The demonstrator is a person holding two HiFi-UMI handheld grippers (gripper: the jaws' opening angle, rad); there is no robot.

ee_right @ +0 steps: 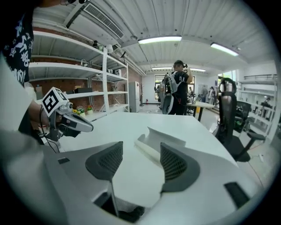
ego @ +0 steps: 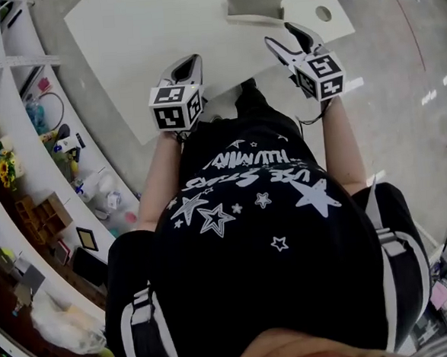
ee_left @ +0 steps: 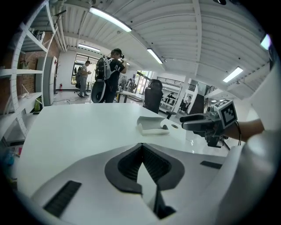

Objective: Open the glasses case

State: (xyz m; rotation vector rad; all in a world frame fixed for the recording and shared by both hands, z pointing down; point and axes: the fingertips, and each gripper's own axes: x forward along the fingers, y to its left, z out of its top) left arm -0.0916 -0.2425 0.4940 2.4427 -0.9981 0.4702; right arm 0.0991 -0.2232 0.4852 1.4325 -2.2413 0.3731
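Observation:
A white glasses case [ego: 253,8] lies at the far side of the white table [ego: 145,34], with one flap standing up from its flat base. In the left gripper view the case [ee_left: 153,126] sits ahead and to the right. It is just beyond the jaws in the right gripper view [ee_right: 160,143]. My left gripper [ego: 192,60] hovers over the table's near edge, jaws shut and empty [ee_left: 141,147]. My right gripper [ego: 284,34] is open and closer to the case, with nothing between its fingers [ee_right: 140,151].
A round cable hole [ego: 323,13] is in the table right of the case. Cluttered shelves [ego: 23,150] run along the left. An office chair [ee_right: 228,114] stands beyond the table, and people [ee_left: 112,74] stand farther back.

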